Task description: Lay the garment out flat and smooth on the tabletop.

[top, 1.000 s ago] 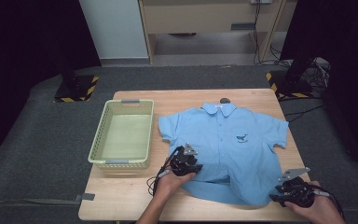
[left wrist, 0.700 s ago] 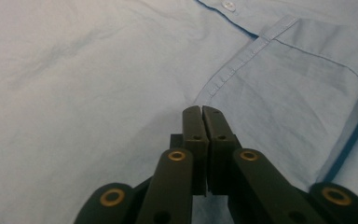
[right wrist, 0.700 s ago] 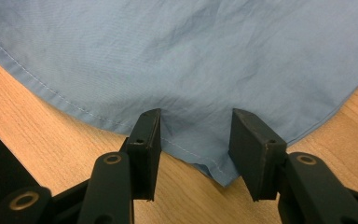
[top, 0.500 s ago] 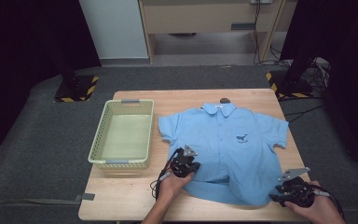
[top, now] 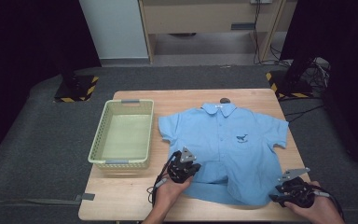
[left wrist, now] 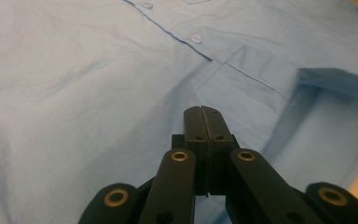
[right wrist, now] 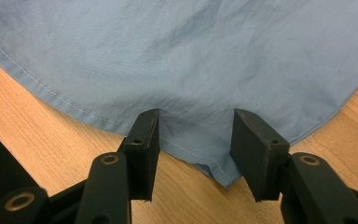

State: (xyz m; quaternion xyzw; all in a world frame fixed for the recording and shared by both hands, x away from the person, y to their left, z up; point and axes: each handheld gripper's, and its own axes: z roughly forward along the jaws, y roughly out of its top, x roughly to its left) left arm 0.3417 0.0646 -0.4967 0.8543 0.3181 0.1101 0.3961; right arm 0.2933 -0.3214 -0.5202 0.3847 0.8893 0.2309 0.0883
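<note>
Dark floor lies all around your wooden table (top: 121, 205), and a pale wall and a wooden desk stand at the top of the high view.

Your blue shirt (top: 228, 149) lies flat in the middle and right of the table, front side up, collar pointing to the top of the frame. It is spread out like this so you can fold it neatly. A green basket (top: 123, 135) sits just beside it on the left. It is empty, likely waiting for the folded shirt.

Your left gripper (top: 182, 169) is at the lower left of the shirt, near the bottom edge. In the left gripper view its jaws are pressed together, over the shirt (left wrist: 98, 93) near the buttons. I cannot tell if a bit of cloth is caught between them.

Your right gripper (top: 294, 191) is at the lower right corner of the shirt. In the right gripper view its jaws are spread wide, one on each side of the shirt's (right wrist: 191, 60) bottom corner, with the table (right wrist: 37, 126) under it. You hold it there so the corner sits between the jaws, ready to be pinched.

I think the next step is to close on that corner and lift the bottom edge for a fold. Go low, so you catch the cloth and not just air.
</note>
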